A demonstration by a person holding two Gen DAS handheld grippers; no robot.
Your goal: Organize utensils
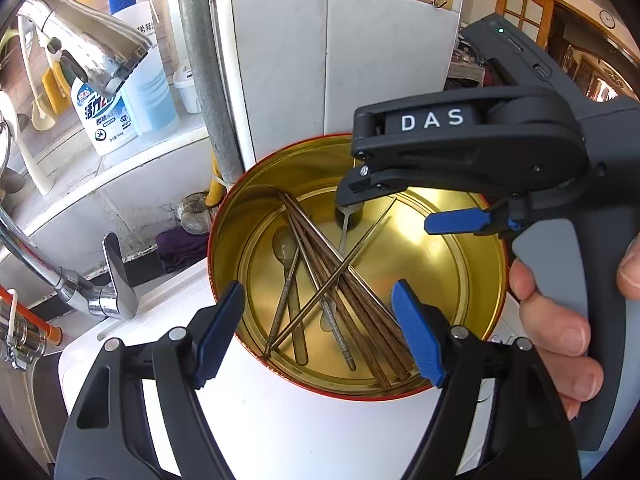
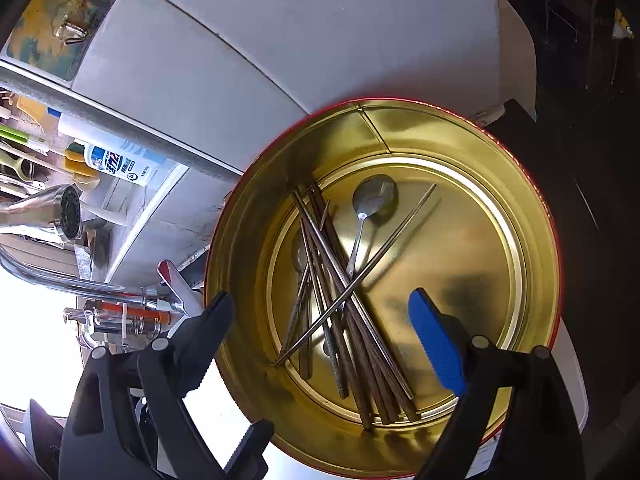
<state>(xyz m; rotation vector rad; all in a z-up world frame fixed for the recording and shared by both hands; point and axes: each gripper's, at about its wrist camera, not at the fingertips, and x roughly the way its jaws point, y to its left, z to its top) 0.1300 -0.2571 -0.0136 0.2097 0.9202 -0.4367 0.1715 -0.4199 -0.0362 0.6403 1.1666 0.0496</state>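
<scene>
Both the left gripper (image 1: 320,332) and right gripper (image 2: 320,344) hover with jaws released, empty, over the gold tin (image 2: 248,216). Inside, crossed wooden chopsticks (image 2: 360,344) and a steel spoon (image 2: 374,196) look light, stiff, slippery; pinch mid-shaft.

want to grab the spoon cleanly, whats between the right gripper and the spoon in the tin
In the right wrist view, the open right gripper hangs over the tin. The crossed chopsticks lie between it and the spoon.

Both tools, left tool (image 1: 318,332) and right tool (image 1: 404,204), are black with blue finger pads, silver pivot pins, white "DAS" lettering.
</scene>
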